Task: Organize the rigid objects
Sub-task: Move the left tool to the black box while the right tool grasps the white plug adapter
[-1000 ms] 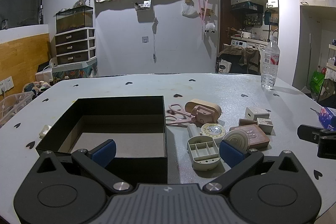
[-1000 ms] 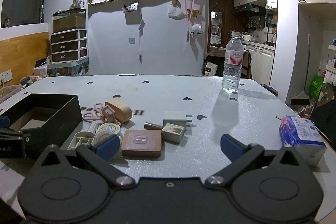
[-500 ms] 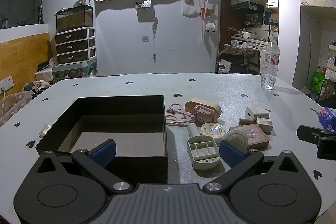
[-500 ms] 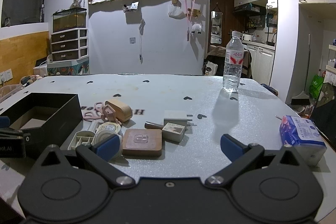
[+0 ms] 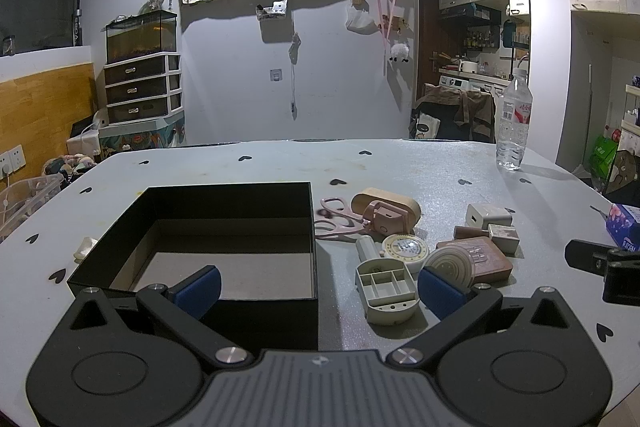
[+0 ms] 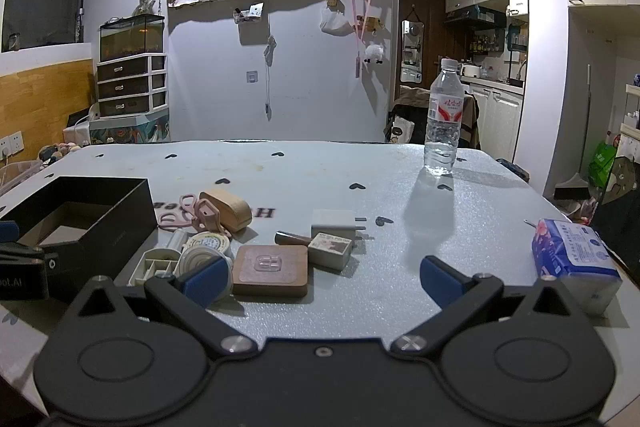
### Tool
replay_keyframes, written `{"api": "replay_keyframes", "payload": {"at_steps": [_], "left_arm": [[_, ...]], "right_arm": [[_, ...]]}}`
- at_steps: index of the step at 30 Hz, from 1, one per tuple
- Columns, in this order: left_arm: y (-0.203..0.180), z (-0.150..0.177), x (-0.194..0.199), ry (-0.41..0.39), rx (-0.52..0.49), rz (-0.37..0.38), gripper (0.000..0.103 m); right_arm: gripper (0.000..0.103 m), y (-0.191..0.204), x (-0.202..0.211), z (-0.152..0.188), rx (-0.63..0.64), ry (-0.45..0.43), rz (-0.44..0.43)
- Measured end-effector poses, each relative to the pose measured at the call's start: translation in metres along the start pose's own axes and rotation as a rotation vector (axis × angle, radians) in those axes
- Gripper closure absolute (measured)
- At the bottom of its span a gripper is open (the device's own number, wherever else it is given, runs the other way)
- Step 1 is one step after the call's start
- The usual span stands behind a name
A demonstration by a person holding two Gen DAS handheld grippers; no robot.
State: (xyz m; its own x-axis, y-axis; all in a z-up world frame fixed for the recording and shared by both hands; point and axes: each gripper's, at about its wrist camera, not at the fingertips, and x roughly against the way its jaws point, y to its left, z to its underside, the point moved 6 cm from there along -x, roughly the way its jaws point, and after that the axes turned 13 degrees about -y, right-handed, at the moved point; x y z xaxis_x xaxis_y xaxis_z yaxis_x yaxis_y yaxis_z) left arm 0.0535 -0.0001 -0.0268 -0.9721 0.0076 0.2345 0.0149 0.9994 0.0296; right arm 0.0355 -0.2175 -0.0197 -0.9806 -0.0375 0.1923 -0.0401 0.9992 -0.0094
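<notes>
Left tongs [image 5: 318, 287] hovering spread wide, gripping nothing, over the near wall of the open black box [image 5: 224, 311] at 6 o'clock on the worktop [image 5: 400, 163]. Right tongs [image 6: 324, 279] likewise gaping, holding nothing, above bare worktop beside the pile.

Lying clustered at 3 o'clock of the box: pink scissors [image 5: 336, 217], wooden oval case [image 5: 390, 201] with a pink clip-like piece [image 5: 384, 221] leaning on it, round tape measure [image 5: 405, 247], grey divided tray [image 5: 387, 289], ridged round disc [image 5: 450, 265], brown square block [image 6: 272, 269] carrying a clear hook, white charger [image 6: 334, 221], small printed box [image 6: 330, 249], its label too small for reading.

Standing at 1 o'clock: water bottle [image 6: 443, 123], red-and-white label in illegible characters. Resting at 3 o'clock: blue tissue pack [image 6: 572, 255], fine print unreadable. Showing mirrored dark letters on the worktop behind the charger, only partly legible.
</notes>
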Motion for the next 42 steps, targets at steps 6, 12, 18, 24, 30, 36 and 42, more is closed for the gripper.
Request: {"api": "replay_keyframes", "payload": {"at_steps": [6,12,18,24,30,36,42], "left_arm": [[0.000,0.000,0.000,0.001,0.001,0.001,0.000],[0.000,0.000,0.000,-0.002,0.000,0.002,0.000],[0.010,-0.005,0.000,-0.025,0.001,-0.008,0.000],[0.038,-0.018,-0.002,-0.050,0.027,-0.068,0.000],[0.078,-0.025,-0.009,-0.088,-0.007,-0.171,0.000],[0.116,-0.024,-0.018,-0.108,-0.011,-0.232,0.000],[0.150,-0.014,-0.024,-0.045,0.027,-0.258,0.000]], "right_arm": [[0.000,0.000,0.000,0.000,0.000,0.000,0.000],[0.000,0.001,0.001,-0.003,0.000,-0.005,-0.003],[0.000,-0.008,0.004,-0.005,-0.029,-0.035,-0.012],[0.000,-0.015,-0.010,-0.010,-0.058,-0.029,-0.005],[0.000,-0.015,-0.029,-0.005,-0.088,-0.006,-0.034],[0.000,-0.006,-0.058,-0.001,-0.143,0.044,-0.086],[0.000,-0.008,-0.094,0.001,-0.171,0.102,-0.092]]}}
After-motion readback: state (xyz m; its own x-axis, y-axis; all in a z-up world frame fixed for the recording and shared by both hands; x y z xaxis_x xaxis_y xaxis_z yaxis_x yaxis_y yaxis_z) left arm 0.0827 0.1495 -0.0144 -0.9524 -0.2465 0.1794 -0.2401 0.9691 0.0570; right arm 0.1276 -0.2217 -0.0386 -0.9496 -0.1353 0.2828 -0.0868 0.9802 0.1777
